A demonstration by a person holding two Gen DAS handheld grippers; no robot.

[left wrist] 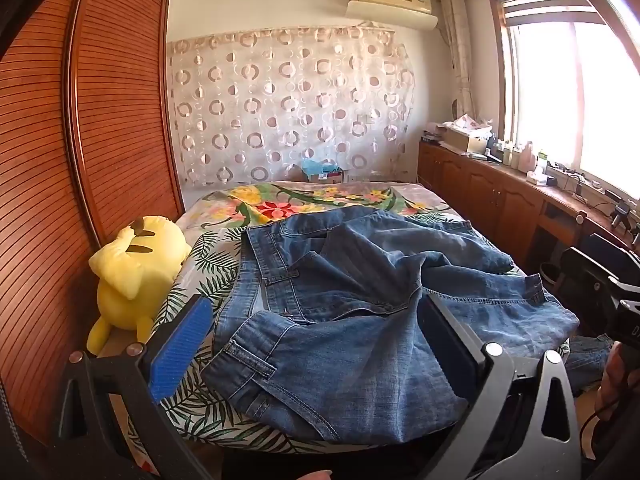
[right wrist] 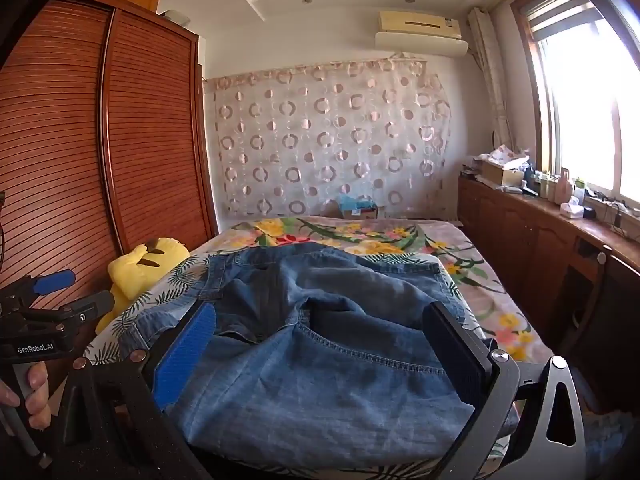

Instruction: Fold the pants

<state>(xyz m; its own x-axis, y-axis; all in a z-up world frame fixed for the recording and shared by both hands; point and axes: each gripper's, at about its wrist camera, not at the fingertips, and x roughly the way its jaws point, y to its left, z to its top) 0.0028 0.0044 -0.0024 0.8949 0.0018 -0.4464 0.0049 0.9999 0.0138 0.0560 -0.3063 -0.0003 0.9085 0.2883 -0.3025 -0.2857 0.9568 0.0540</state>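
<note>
Blue denim pants (left wrist: 352, 300) lie rumpled on the floral-covered bed (left wrist: 208, 268), waistband toward nine o'clock. The left tongs (left wrist: 316, 336) hover over them, jaws spread wide. A yellow plush toy (left wrist: 136, 272) sits at nine o'clock, against the louvered wardrobe (left wrist: 80, 152).

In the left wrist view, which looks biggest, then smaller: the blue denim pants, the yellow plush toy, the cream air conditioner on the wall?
1. Blue denim pants, largest by far.
2. Yellow plush toy.
3. Cream air conditioner, smallest as it looks; it hangs far from the camera, so its true size against the toy is unsure.
</note>
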